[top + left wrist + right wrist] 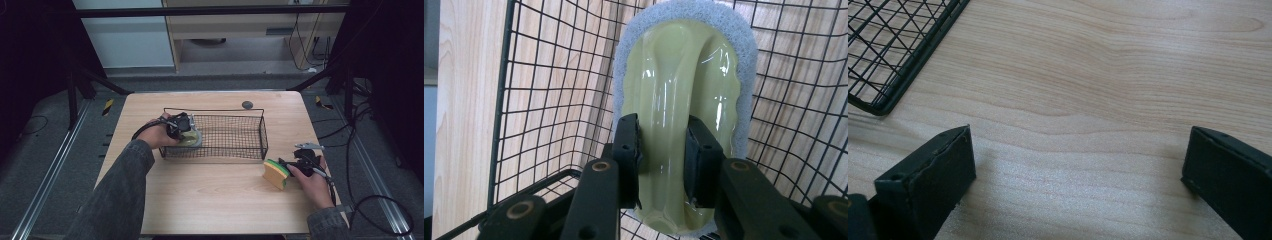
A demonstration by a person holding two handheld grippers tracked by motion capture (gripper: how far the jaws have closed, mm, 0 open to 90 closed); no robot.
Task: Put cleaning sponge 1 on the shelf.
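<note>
A black wire basket [262, 131] stands on the wooden table [210, 195]. Inside its left end, my left gripper [183, 129] is shut on a scrubber [193, 139] with a glossy pale yellow-green handle and a grey-white pad. In the left gripper view, both pads pinch the raised ridge of the scrubber's handle [676, 65], and my left gripper [663, 136] holds it against the basket mesh [549, 85]. My right gripper [292, 164] rests low at the table's right, just right of a yellow and green sponge [274, 173]. In its own view, my right gripper [1075, 150] is open over bare wood.
A small dark round object [247, 104] lies on the table behind the basket. A corner of the basket [893, 55] lies ahead and left of the right gripper. Bare wood spans the table's front middle. Cables trail on the floor at the right.
</note>
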